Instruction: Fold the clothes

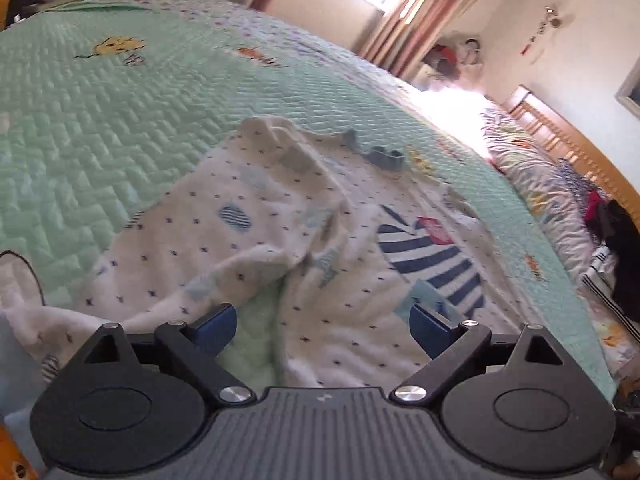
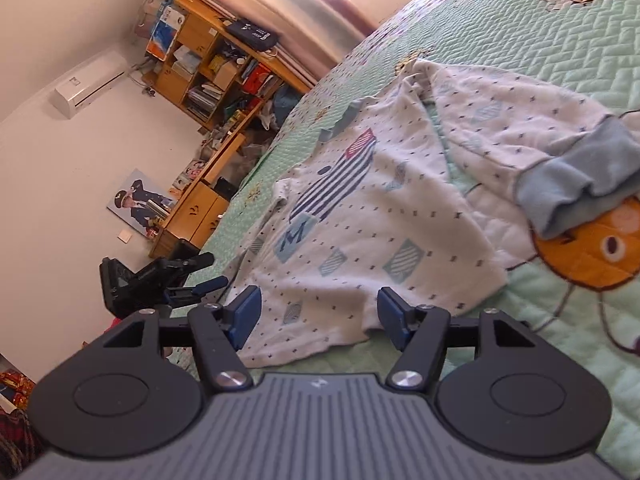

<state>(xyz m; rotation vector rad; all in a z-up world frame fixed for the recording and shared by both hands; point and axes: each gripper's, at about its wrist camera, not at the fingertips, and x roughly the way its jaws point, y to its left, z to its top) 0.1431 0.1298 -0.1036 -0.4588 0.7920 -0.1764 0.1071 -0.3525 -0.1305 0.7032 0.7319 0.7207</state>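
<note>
A small white long-sleeved top (image 1: pixel 256 240) with dark dots and a navy striped print (image 1: pixel 436 260) lies rumpled on the green quilted bedspread (image 1: pixel 100 128). My left gripper (image 1: pixel 322 326) hovers open just above its near hem, nothing between the blue pads (image 1: pixel 214 326). In the right wrist view the same top (image 2: pixel 380 216) spreads out ahead, one sleeve with a blue cuff (image 2: pixel 576 184) folded across to the right. My right gripper (image 2: pixel 318 318) is open over the hem edge. The left gripper (image 2: pixel 160 280) shows at the left, beside the bed edge.
The bedspread (image 2: pixel 540 40) carries bee prints. Pillows and dark clothes (image 1: pixel 616 232) lie at the bed's right end by a wooden headboard (image 1: pixel 580 148). A wooden shelf unit (image 2: pixel 216 68) and curtains stand beyond the bed.
</note>
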